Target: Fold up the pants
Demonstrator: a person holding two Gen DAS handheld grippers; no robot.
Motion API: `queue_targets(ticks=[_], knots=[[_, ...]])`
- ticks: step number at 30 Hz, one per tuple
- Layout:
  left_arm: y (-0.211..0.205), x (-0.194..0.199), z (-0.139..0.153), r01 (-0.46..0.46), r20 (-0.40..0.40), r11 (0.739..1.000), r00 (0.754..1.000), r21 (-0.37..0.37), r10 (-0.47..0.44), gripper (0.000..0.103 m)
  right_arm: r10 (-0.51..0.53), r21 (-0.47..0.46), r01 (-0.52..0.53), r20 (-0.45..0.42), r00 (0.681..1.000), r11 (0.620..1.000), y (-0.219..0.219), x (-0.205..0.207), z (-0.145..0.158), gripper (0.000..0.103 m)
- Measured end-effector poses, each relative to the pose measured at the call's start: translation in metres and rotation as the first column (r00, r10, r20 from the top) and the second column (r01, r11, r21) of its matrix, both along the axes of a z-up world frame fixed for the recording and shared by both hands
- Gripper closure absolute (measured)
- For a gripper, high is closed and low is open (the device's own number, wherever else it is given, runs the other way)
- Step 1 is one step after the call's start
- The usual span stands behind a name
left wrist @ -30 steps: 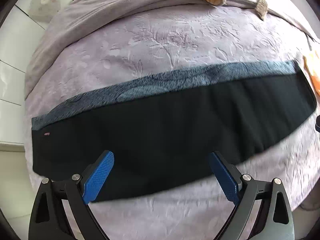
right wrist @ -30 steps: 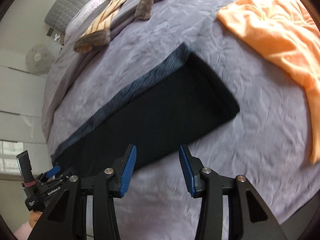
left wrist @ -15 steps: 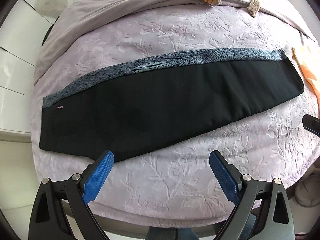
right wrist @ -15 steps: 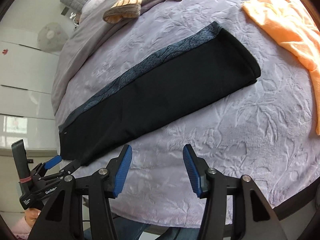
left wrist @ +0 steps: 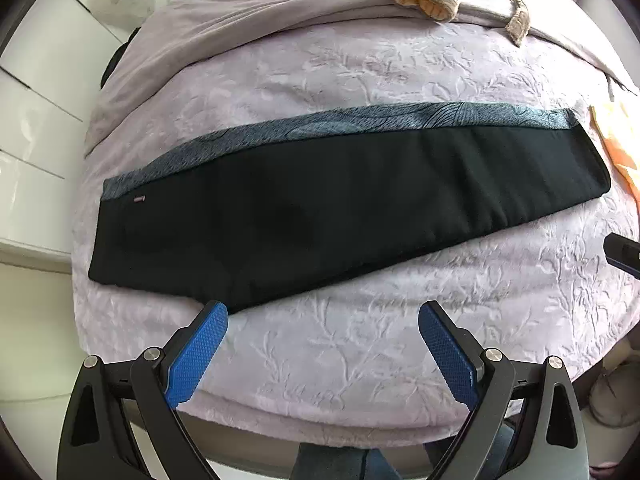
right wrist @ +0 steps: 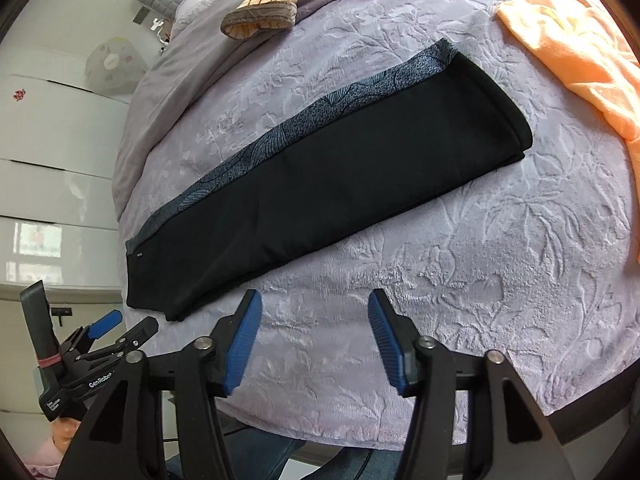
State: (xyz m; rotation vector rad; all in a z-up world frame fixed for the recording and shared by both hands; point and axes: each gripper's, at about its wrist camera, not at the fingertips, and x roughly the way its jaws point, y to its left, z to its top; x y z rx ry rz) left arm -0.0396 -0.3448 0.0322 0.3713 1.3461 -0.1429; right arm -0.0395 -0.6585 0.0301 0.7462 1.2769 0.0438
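Both tongs stand with fingers spread apart and hold nothing. The left gripper (left wrist: 323,314) hovers over the near edge of the bed, its left pad just beside the near hem of the pants (left wrist: 344,204). The right gripper (right wrist: 315,304) hovers farther right over bare bedspread (right wrist: 500,248), near the pants but not touching them.

One pair of black pants lies flat across the lilac embossed bedspread, already folded lengthwise so that one leg lies on the other. A grey patterned side stripe (left wrist: 360,120) runs along the far edge. The wider waist end lies at the left; the narrower cuff end lies at the right, near the orange garment (right wrist: 580,52).

Handling judgement: the fabric looks soft, light and limp, with no stiffness to hold a shape when lifted. It is likely to sag between two grip points and may drag on the plush bedspread. Both layers should be pinched together at an edge. Suitable hold points are the two corners of the cuff end, one per gripper, to carry that end over toward the waist.

Count, left to right: one fan (right wrist: 114,65) by the white drawers, two grippers, one pair of pants, one striped garment (right wrist: 264,12) at the far side, one orange garment.
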Motion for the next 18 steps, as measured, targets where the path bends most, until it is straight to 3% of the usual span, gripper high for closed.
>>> queue_targets(ticks=[4, 11, 15, 18], knots=[[0.019, -0.005, -0.002, -0.030, 0.000, 1.000, 1.000, 0.000, 0.030, 0.006, 0.026, 0.006, -0.026, -0.011, 1.000, 1.000, 0.009, 0.002, -0.007, 0.037], [0.085, 0.001, -0.005, -0.111, 0.010, 0.992, 0.994, -0.064, 0.112, 0.006, 0.073, -0.013, -0.073, -0.027, 0.997, 0.997, 0.046, 0.025, -0.007, 0.037], [0.146, 0.015, -0.013, -0.169, -0.013, 0.977, 0.986, -0.129, 0.169, 0.006, 0.121, -0.038, -0.122, -0.033, 0.992, 0.992, 0.093, 0.049, -0.004, 0.035], [0.192, 0.026, -0.020, -0.196, -0.019, 0.966, 0.980, -0.168, 0.196, 0.006, 0.175, -0.056, -0.177, -0.028, 0.984, 0.983, 0.141, 0.071, 0.001, 0.029]])
